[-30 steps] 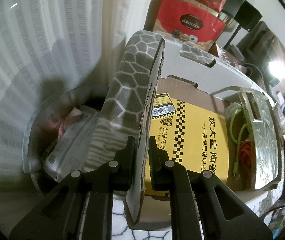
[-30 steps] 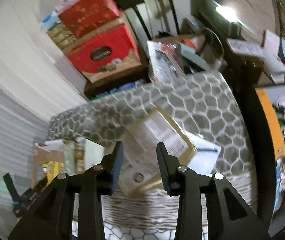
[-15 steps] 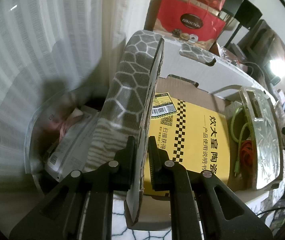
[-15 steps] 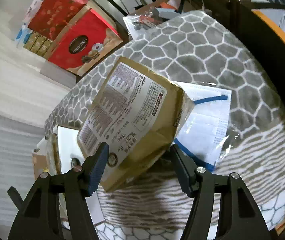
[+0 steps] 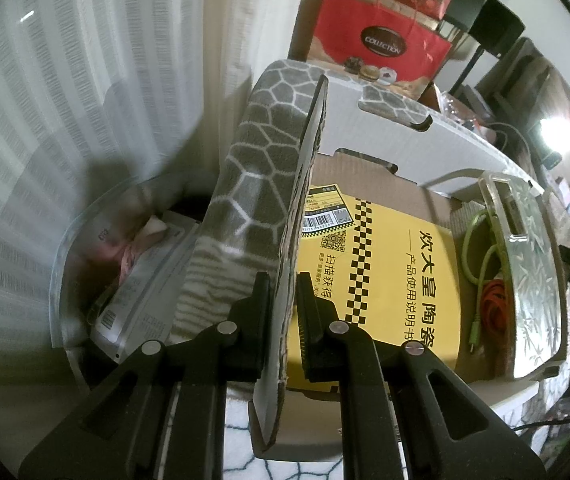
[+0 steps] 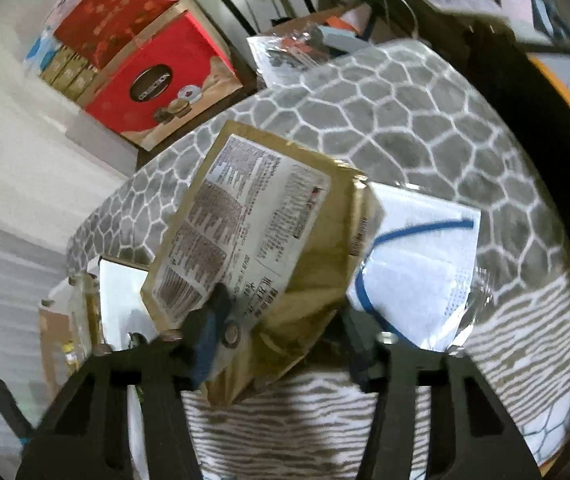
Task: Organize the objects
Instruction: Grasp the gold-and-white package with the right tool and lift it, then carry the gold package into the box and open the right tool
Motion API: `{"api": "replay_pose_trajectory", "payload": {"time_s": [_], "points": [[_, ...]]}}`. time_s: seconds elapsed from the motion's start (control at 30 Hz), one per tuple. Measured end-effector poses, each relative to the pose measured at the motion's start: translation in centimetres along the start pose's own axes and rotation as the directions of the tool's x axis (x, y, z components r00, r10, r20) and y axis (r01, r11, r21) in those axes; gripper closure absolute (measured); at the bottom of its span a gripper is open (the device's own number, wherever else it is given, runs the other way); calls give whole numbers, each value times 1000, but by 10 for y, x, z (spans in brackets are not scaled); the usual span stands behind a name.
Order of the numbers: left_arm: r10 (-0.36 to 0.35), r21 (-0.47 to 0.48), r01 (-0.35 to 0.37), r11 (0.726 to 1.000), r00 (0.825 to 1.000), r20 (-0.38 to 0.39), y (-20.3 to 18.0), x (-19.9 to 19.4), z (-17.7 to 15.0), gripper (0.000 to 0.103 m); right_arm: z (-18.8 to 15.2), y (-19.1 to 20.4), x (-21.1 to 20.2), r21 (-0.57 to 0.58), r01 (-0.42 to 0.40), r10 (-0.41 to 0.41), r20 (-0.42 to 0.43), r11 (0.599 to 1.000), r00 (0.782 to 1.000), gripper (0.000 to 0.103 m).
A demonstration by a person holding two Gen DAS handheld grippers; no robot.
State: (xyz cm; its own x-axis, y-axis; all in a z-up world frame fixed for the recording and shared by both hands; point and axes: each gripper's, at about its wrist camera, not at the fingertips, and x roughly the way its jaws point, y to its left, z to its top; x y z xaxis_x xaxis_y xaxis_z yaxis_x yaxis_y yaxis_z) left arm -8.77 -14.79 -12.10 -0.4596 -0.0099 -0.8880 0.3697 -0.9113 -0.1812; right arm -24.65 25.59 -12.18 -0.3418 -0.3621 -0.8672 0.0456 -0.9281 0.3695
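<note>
My left gripper (image 5: 283, 284) is shut on the raised lid (image 5: 261, 168) of a storage box covered in grey honeycomb fabric, holding it on edge. Under the lid the box shows a yellow booklet (image 5: 397, 272), green and orange cables (image 5: 485, 280) and a silver bamboo-patterned case (image 5: 533, 264). In the right wrist view a gold packet (image 6: 261, 224) with a printed label lies on a grey honeycomb surface (image 6: 425, 120). My right gripper (image 6: 281, 332) is closing on the packet's lower corner, and its pads crumple it. A clear bag of white masks (image 6: 417, 276) lies touching the packet's right side.
A clear plastic bin (image 5: 69, 248) with papers stands left of the box, against a white curtain. A red gift bag (image 5: 381, 40) and red boxes (image 6: 157, 80) are stacked behind. Cluttered shelves and cables fill the far right. The open box (image 6: 117, 292) shows at the left.
My right gripper came down over the gold packet, spread wide around it, then closed onto its lower corner. The left gripper and the lid have not moved.
</note>
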Motion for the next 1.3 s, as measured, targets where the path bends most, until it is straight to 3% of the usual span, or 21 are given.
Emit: {"api": "replay_pose_trajectory", "payload": {"time_s": [0.17, 0.3, 0.67, 0.9, 1.1, 1.3], "points": [[5, -1, -5, 1000, 1000, -2, 0, 1, 0, 92, 4, 15, -5, -75, 8, -4, 59, 997, 998, 79], [6, 0, -6, 1000, 1000, -2, 0, 1, 0, 92, 9, 10, -10, -65, -67, 72, 81, 996, 994, 84], [3, 2, -3, 1000, 1000, 0, 1, -1, -1, 92, 18, 20, -54, -133, -98, 118, 150, 986, 982, 86], [-7, 1, 7, 1000, 1000, 2, 2, -1, -1, 92, 23, 46, -93, -194, -137, 174, 188, 971, 967, 86], [-14, -6, 14, 1000, 1000, 2, 2, -2, 0, 92, 15, 88, -104, -267, -236, 278, 131, 934, 952, 86], [-22, -10, 22, 1000, 1000, 2, 3, -2, 0, 92, -5, 142, -71, -305, -328, 349, 14, 894, 937, 86]]}}
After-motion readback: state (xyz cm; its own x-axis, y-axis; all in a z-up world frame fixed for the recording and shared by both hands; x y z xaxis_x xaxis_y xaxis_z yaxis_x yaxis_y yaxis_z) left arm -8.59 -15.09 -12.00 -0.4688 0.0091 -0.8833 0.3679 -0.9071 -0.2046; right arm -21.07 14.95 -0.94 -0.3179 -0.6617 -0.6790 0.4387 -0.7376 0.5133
